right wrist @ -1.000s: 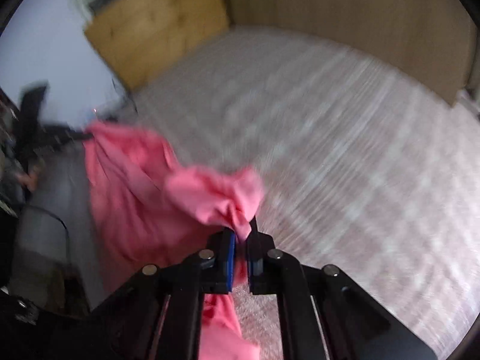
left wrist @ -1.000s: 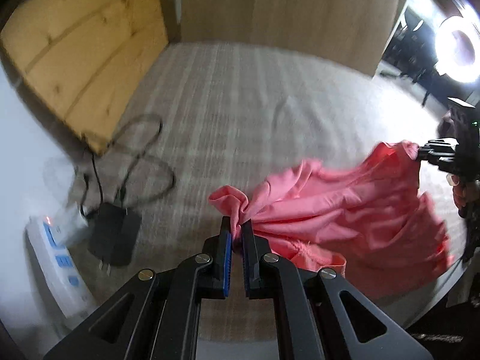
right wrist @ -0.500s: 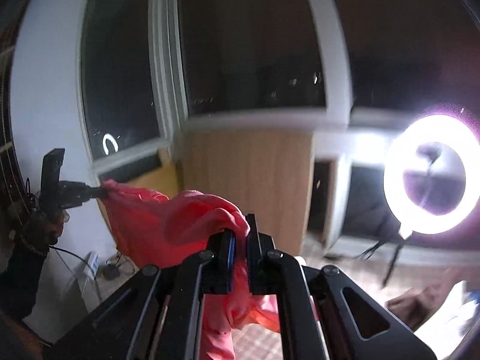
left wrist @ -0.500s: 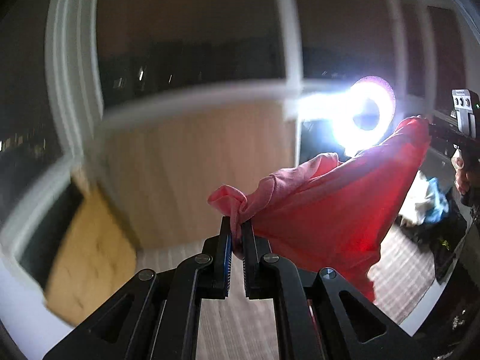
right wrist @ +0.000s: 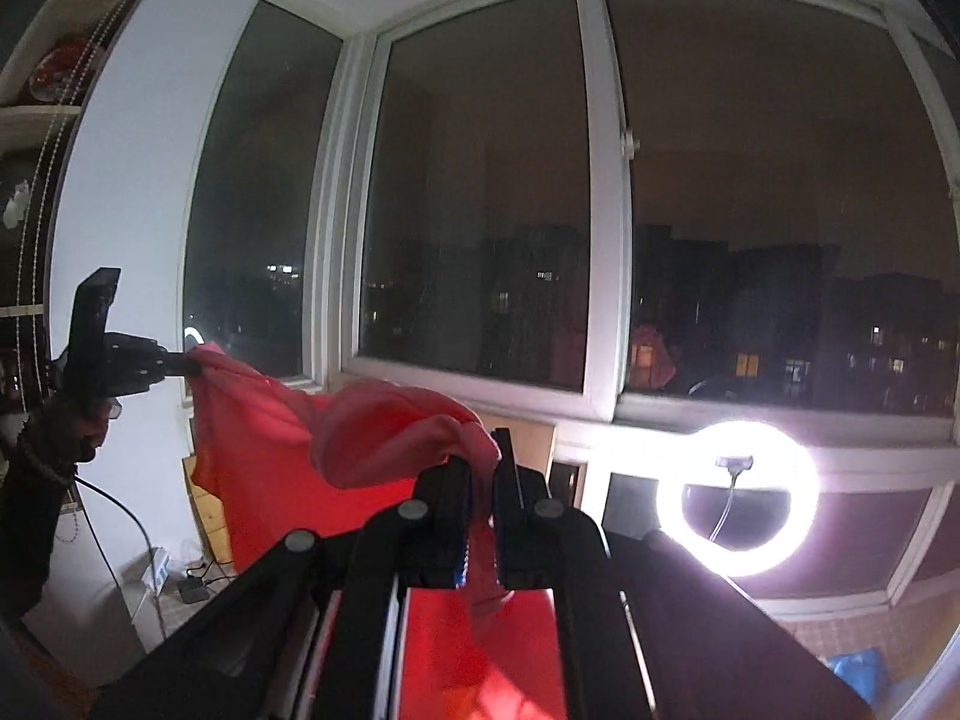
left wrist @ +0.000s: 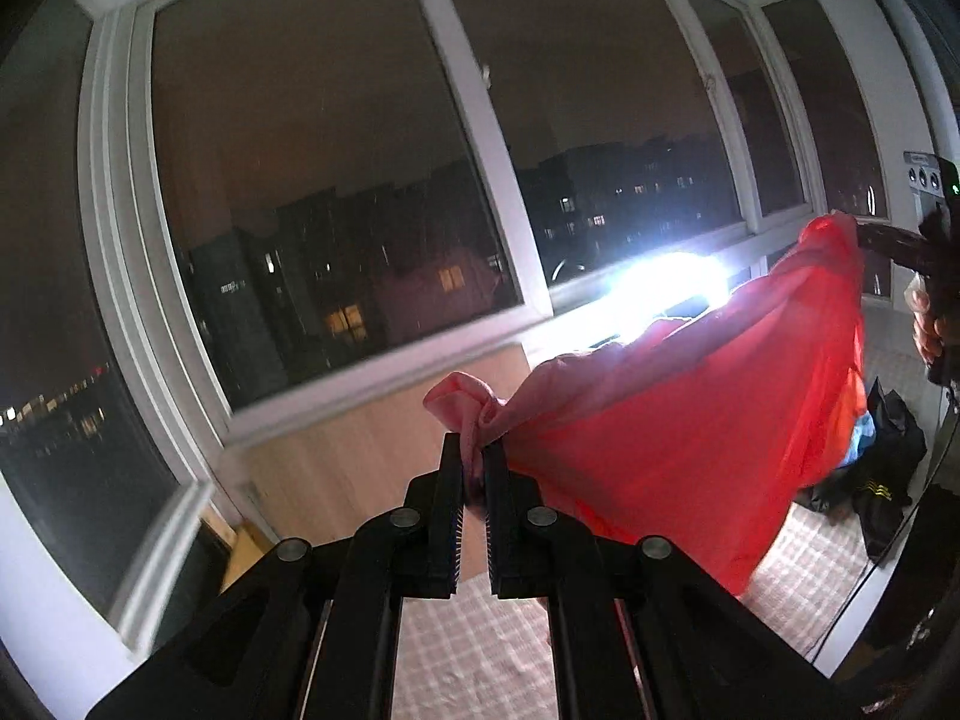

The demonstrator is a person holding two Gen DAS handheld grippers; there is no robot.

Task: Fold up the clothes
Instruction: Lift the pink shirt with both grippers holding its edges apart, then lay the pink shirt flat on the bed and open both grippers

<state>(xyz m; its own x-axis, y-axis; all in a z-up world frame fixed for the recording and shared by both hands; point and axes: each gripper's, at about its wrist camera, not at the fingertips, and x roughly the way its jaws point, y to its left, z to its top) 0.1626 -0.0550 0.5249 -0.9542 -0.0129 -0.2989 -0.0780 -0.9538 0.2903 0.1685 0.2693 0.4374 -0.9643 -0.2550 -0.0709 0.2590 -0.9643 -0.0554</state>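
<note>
**Pink garment held aloft between both claws, window behind**

Left wrist view: my left claw is clamped on a bunched corner of the pink garment; a small knot of cloth pokes out above the fingertips; from there the fabric stretches taut, up and to the right, to my right claw, which grips the far corner at the picture's right edge; a hand shows just below that claw. The cloth hangs in the air as a broad sheet, its lower edge clear of the checked bedding beneath; strong light behind it makes the middle of the fabric glow red. A dark bag lies on the bedding at lower right, a blue item beside it partly hidden by the garment.

Right wrist view: my right claw is closed on another gathered corner; the fabric folds over the top of the fingers and drops between the claw's arms below; it runs left to my left claw, gripped in a dark-sleeved hand. A lit ring light stands at lower right, below the window sill; the window shows dark buildings with a few lit panes; a power strip and cable lie low at left.
</note>
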